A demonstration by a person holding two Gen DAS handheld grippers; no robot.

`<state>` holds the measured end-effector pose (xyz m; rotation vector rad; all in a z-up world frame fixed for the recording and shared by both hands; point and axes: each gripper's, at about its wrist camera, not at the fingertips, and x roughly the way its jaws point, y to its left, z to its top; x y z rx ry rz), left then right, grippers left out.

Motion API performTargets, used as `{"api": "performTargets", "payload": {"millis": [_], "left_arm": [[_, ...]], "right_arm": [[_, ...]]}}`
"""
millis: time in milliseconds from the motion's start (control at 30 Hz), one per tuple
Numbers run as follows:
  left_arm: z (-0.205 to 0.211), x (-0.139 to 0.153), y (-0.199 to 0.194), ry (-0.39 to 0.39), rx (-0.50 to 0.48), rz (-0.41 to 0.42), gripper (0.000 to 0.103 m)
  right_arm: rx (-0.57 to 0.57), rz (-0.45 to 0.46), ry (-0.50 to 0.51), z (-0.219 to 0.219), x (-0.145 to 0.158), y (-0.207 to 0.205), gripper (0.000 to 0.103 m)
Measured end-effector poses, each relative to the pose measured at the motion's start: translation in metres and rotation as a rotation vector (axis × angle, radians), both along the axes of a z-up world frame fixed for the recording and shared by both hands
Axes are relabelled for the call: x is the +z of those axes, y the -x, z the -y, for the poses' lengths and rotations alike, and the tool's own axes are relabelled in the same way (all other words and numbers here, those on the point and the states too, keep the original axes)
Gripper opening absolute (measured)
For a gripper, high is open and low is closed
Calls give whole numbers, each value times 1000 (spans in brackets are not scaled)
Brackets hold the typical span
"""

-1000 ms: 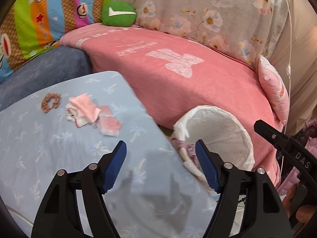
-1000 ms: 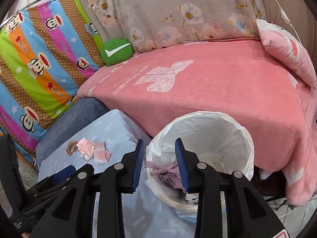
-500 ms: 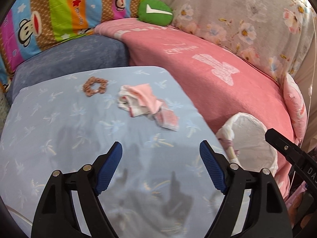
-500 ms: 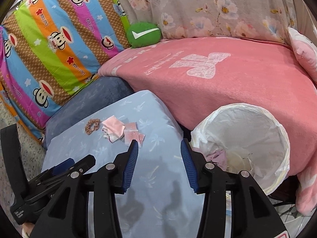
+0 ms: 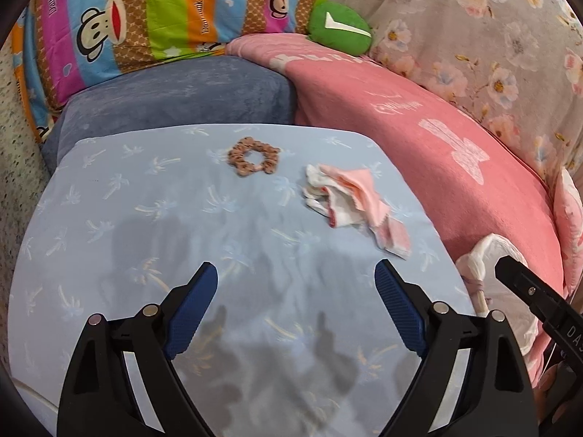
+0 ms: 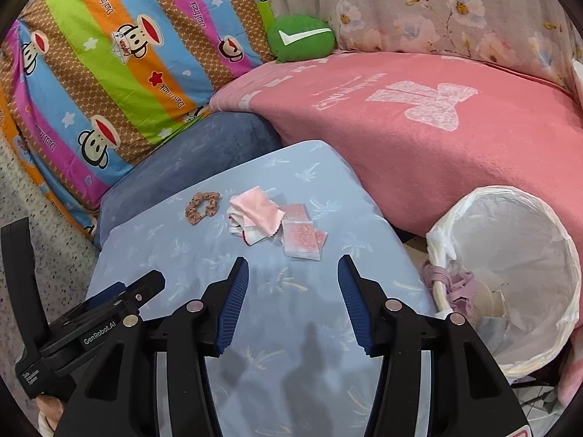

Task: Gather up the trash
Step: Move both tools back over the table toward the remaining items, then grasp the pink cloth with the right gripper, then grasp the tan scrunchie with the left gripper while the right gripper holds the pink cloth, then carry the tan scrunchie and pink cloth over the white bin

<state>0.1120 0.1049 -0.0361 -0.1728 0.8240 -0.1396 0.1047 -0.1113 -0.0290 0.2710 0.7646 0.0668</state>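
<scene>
A pink and white crumpled cloth scrap (image 5: 344, 193) lies on the light blue table (image 5: 153, 225), with small pink plastic packets (image 5: 393, 236) at its right. A brown scrunchie (image 5: 253, 156) lies behind them. In the right wrist view the scrap (image 6: 255, 216), packets (image 6: 304, 238) and scrunchie (image 6: 202, 207) lie ahead of my open, empty right gripper (image 6: 293, 287). My left gripper (image 5: 295, 304) is open and empty, above the table short of the scraps. A white-lined trash basket (image 6: 517, 255) stands right of the table and holds a mauve item.
A pink blanket (image 6: 419, 138) covers the sofa behind the table. A blue cushion (image 5: 175, 98), a striped monkey-print cover (image 6: 109, 73) and a green round pillow (image 6: 300, 38) lie at the back. The basket rim (image 5: 488, 255) shows at the left view's right edge.
Both grippers have swung left, away from the basket and toward the table. The scraps now lie nearer the middle of both views. The right gripper's jaws have opened wider.
</scene>
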Motion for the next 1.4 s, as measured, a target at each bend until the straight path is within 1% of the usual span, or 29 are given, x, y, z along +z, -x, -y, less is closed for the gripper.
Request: {"api": "performTargets", "payload": {"millis": [167,367,633,767,900,967,1000,1033,1067,1100,1133,1167,1233,1400], "left_arm": [[-20,-3,-22,-8,45,-5,84],[-37,-11,-61,-11,91,-16,84],[-39,-30,-126,-19,123,-45,84],[-36,-44,-154,-27,134,-65,84],[-34,-57,-172,-46,146,-84,84],[-35,-62,-175,-34,151,-90,76],[-35,-64,-177,-24,146,-96,65],[-35,-67,-179,-15,138,-108,54],[-35,-69,-179,-16,138,-115,50],[-34,-69,-177,-26,141,-109,40],[-33,-69,-175,-32,135,-102,26],[-32,-69,-172,-26,120,-105,20],[-32,-67,-167,-16,111,-106,14],[-28,-57,-139,-11,87,-92,12]], "right_arm": [[37,-18,-10,-20,-10,-33,51],[62,-35,-12,-41,-23,-78,51],[71,-67,-16,-55,-47,-145,51],[74,-77,-21,-58,-58,-168,51],[78,-95,-38,-59,-70,-181,50],[79,-96,-55,-58,-74,-181,42],[80,-99,-62,-58,-76,-180,39],[83,-102,-70,-58,-78,-179,32],[85,-104,-76,-58,-78,-178,26],[88,-104,-80,-58,-79,-176,23],[91,-103,-79,-58,-79,-173,18],[94,-100,-77,-58,-78,-171,13],[102,-98,-73,-61,-77,-165,8],[104,-95,-82,-61,-70,-143,6]]}}
